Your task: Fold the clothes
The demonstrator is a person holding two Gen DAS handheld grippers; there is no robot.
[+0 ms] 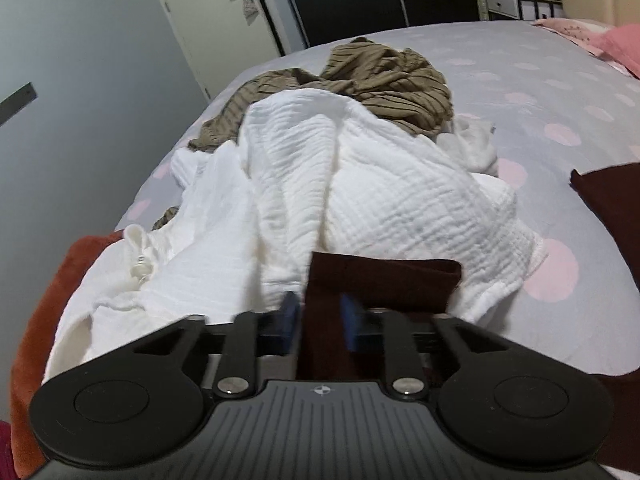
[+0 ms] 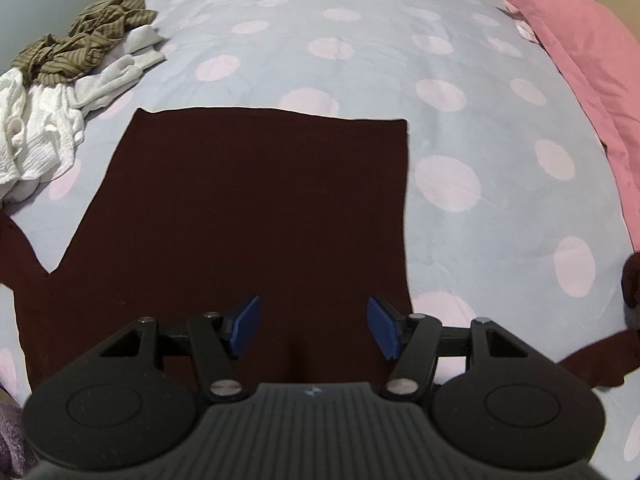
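Observation:
A dark maroon garment (image 2: 260, 200) lies spread flat on the bed, one sleeve running off to the left. In the left wrist view, that sleeve's end (image 1: 384, 280) lies over a white crinkled garment (image 1: 340, 168). My left gripper (image 1: 320, 310) is shut on the sleeve, and the cloth fills the gap between its blue pads. My right gripper (image 2: 315, 326) hovers open over the near right part of the maroon garment, with nothing pinched between its pads.
An olive striped garment (image 1: 384, 76) is heaped behind the white one, with a pale grey piece (image 2: 120, 68) beside it. The bed cover (image 2: 440, 60) is pale blue with pink dots. A pink pillow (image 2: 580, 52) lies at the right. An orange cloth (image 1: 44, 300) sits at the bed's near left edge.

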